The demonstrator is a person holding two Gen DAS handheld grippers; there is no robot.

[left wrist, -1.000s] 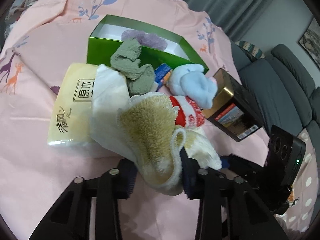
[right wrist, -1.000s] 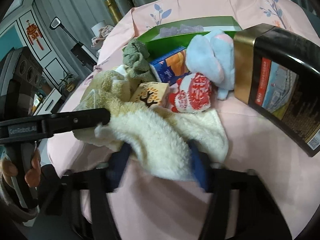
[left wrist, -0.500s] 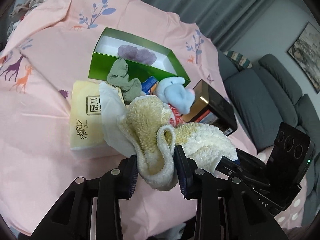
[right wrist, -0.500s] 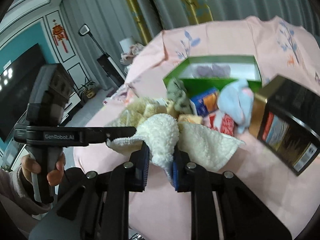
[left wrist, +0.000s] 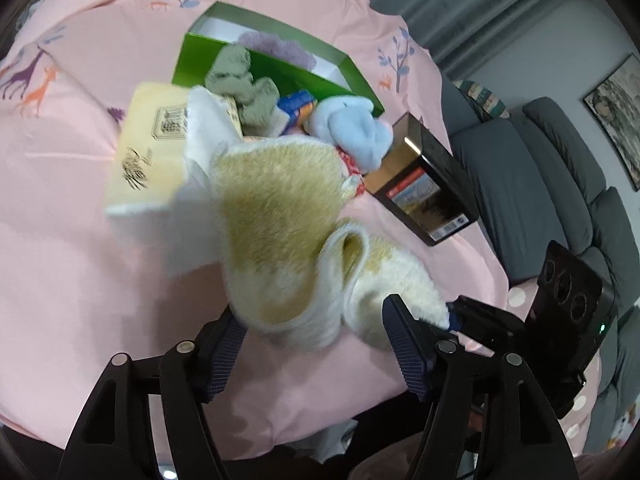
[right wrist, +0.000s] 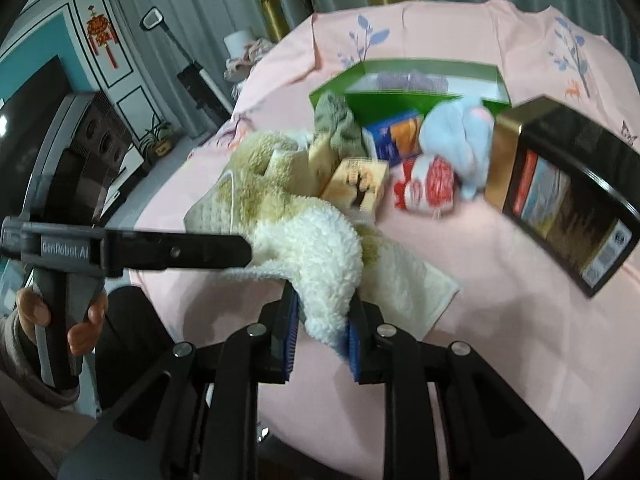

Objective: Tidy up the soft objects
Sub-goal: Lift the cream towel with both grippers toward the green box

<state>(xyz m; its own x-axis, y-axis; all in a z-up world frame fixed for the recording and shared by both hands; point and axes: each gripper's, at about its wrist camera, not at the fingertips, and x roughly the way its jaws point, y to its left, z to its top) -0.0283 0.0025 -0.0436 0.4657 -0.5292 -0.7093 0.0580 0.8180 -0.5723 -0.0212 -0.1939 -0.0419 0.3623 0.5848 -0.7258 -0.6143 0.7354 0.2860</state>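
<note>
Fingers first: the right gripper (right wrist: 322, 326) pinches a bunched corner of the fluffy cream-and-tan towel (left wrist: 280, 216), pads pressed into the pile. The left gripper (left wrist: 314, 346) has just been opening, jaws wide, a towel fold sagging between them with neither pad pressing it. The towel sprawls over the pink printed cloth (left wrist: 80, 280), against a yellow tissue pack (left wrist: 152, 148). Beyond sits a green open box (left wrist: 272, 68), a pale blue plush toy (left wrist: 352, 128) beside it.
</note>
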